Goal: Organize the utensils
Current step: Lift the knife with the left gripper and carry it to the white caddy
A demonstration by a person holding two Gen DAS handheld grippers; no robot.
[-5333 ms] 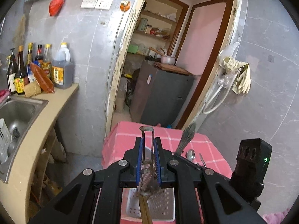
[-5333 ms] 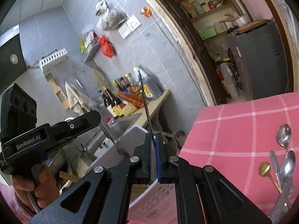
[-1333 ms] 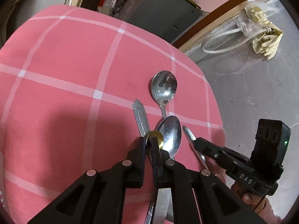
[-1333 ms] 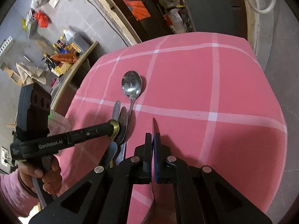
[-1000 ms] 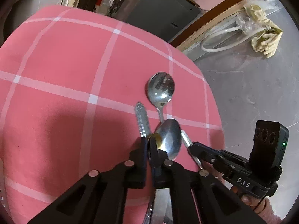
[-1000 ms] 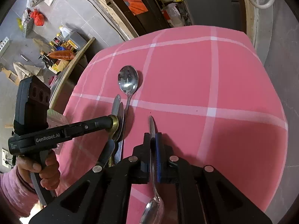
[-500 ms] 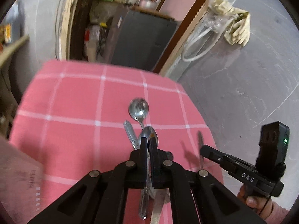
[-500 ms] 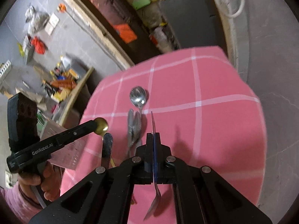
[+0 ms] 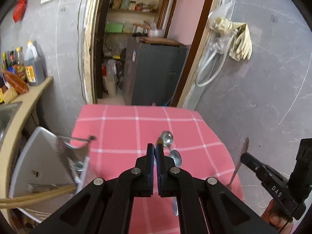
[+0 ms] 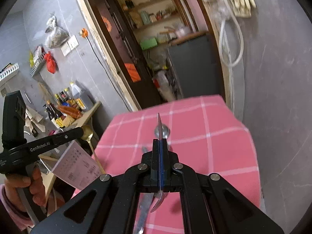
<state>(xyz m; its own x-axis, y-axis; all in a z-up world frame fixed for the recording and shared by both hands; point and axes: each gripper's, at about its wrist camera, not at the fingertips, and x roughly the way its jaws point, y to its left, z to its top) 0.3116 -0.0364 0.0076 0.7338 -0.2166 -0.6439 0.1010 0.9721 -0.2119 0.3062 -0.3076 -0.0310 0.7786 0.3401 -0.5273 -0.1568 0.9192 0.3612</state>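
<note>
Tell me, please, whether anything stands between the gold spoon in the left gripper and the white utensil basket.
Nothing visible does. The left gripper holds the gold spoon in the air just above the white utensil basket, and only open space shows between them. The basket's opening is out of view.

Only two bits of readable lettering. "GenRobot.AI" in white along the black body of the left gripper (image 10: 82, 133), seen from the right wrist camera. "DAS" in white on the black body of the right gripper (image 9: 242, 157), seen from the left wrist camera. Bottle labels (image 10: 58, 121) on the counter too small and blurry to read. Print on the white basket (image 10: 78, 167) at the table's left edge also unreadable.
</note>
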